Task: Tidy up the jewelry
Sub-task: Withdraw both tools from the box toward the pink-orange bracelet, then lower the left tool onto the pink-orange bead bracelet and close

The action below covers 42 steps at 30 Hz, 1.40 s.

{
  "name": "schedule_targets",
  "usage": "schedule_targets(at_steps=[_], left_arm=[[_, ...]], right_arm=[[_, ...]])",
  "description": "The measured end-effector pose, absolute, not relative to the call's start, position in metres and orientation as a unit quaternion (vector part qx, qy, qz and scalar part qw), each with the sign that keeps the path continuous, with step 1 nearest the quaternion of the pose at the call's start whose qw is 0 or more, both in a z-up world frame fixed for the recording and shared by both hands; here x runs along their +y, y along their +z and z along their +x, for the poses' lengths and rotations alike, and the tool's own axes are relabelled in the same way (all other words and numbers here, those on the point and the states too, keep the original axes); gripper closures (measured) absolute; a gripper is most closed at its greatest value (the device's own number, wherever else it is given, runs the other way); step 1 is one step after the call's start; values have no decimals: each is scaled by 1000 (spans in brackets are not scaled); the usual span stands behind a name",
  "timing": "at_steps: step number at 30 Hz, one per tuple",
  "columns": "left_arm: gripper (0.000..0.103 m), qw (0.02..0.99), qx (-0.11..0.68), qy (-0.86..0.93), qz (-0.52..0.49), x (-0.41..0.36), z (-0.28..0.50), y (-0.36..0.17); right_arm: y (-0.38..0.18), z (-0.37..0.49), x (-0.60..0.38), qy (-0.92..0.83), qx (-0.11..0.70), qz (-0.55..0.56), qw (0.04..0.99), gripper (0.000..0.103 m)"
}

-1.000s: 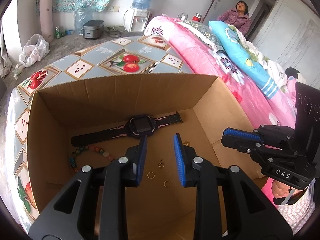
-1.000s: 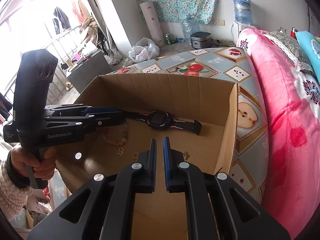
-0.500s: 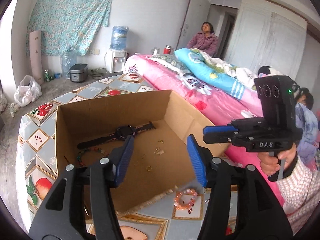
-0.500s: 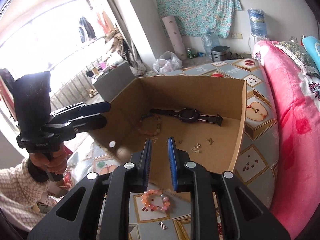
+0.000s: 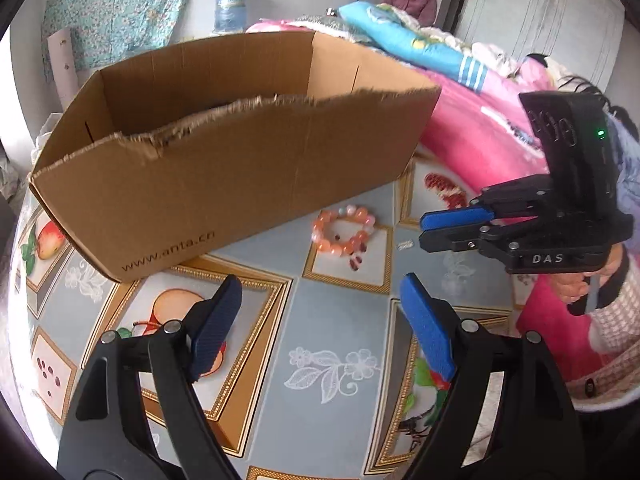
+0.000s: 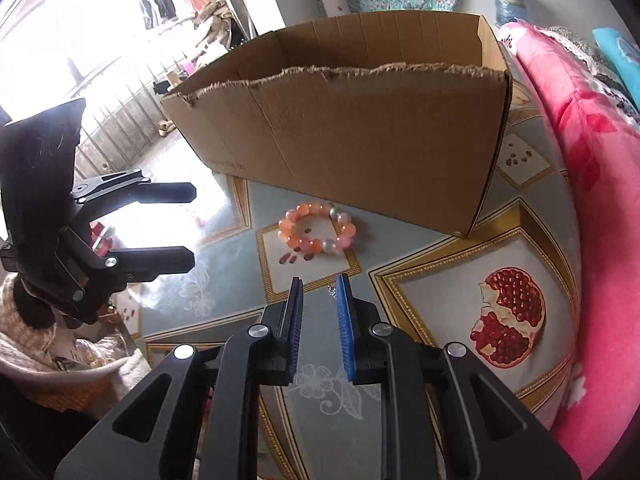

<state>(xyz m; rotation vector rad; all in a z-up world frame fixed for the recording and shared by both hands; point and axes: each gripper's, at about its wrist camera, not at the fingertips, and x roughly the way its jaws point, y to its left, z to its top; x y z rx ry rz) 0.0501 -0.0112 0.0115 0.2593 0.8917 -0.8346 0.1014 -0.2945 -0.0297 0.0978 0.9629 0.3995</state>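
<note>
A bracelet of orange and pink beads (image 5: 348, 246) (image 6: 316, 245) lies on the patterned tablecloth just in front of a cardboard box (image 5: 240, 168) (image 6: 360, 132). A tiny silver piece (image 5: 404, 245) (image 6: 331, 289) lies close to it. My left gripper (image 5: 320, 280) (image 6: 194, 225) hovers short of the bracelet, its jaws opening wide with nothing between them. My right gripper (image 6: 319, 280) (image 5: 424, 228) points at the bracelet from the other side. Only a narrow gap shows between its pads, and they hold nothing. The box's near wall hides what is inside.
The box's torn front edge stands tall behind the bracelet. A bed with a pink blanket (image 6: 592, 168) runs along the table's right side. A person (image 5: 412, 0) sits at the back of the room. Fruit-patterned tablecloth (image 5: 332, 340) lies under both grippers.
Both grippers drew back from over the box's inside and dropped to the table in front of it. The left jaws spread much wider; the right jaws parted slightly.
</note>
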Motion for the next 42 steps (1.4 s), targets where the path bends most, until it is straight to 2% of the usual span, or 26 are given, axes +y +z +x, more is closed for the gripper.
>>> schedule_targets(at_steps=[10, 13, 15, 25, 38, 42], left_arm=[[22, 833, 421, -328, 149, -22, 62, -14], [22, 836, 423, -315, 151, -23, 65, -16], [21, 838, 420, -313, 151, -24, 67, -15], [20, 839, 431, -292, 157, -32, 72, -24], [20, 852, 390, -311, 158, -36, 53, -18], [26, 850, 373, -331, 170, -46, 46, -13]], right_arm=[[-43, 112, -270, 169, 468, -39, 867, 86], [-43, 112, -269, 163, 472, -42, 866, 92], [-43, 115, -267, 156, 476, -37, 865, 98], [-43, 126, -278, 110, 469, 9, 876, 98], [-46, 131, -296, 79, 452, 67, 886, 99], [-46, 131, -305, 75, 448, 84, 887, 99]])
